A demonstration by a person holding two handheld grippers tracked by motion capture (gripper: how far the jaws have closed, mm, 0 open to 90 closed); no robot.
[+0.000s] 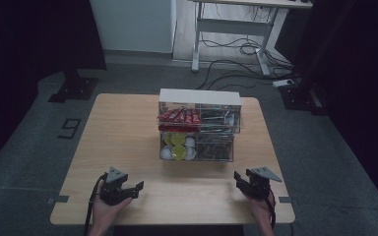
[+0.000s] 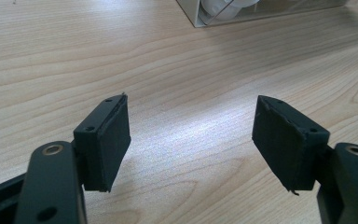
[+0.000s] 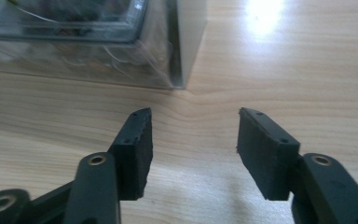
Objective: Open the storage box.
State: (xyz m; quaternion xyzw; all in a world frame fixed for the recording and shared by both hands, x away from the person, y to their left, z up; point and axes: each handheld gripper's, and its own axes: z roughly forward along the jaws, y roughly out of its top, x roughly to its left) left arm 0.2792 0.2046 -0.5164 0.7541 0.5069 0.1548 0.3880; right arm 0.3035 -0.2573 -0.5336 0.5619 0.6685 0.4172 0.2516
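A clear two-tier organiser (image 1: 199, 125) stands at the middle of the wooden table (image 1: 123, 128). Red packets (image 1: 178, 116) fill its upper left part. White and green round capsules (image 1: 178, 146) lie in the lower left drawer. Dark items occupy the right compartments (image 1: 215, 146). My left gripper (image 1: 134, 189) rests near the front left edge, open, with nothing between its jaws (image 2: 191, 130). My right gripper (image 1: 240, 183) rests near the front right edge, open and empty (image 3: 193, 135). The organiser's corner (image 3: 179, 46) stands just beyond the right gripper, and its other front corner (image 2: 200, 14) lies far ahead of the left gripper.
A white desk frame (image 1: 231, 29) with loose cables (image 1: 246, 54) stands on the floor behind the table. Black stand bases (image 1: 74, 88) sit at the far left and far right (image 1: 300, 96). Bare tabletop lies between the grippers and the organiser.
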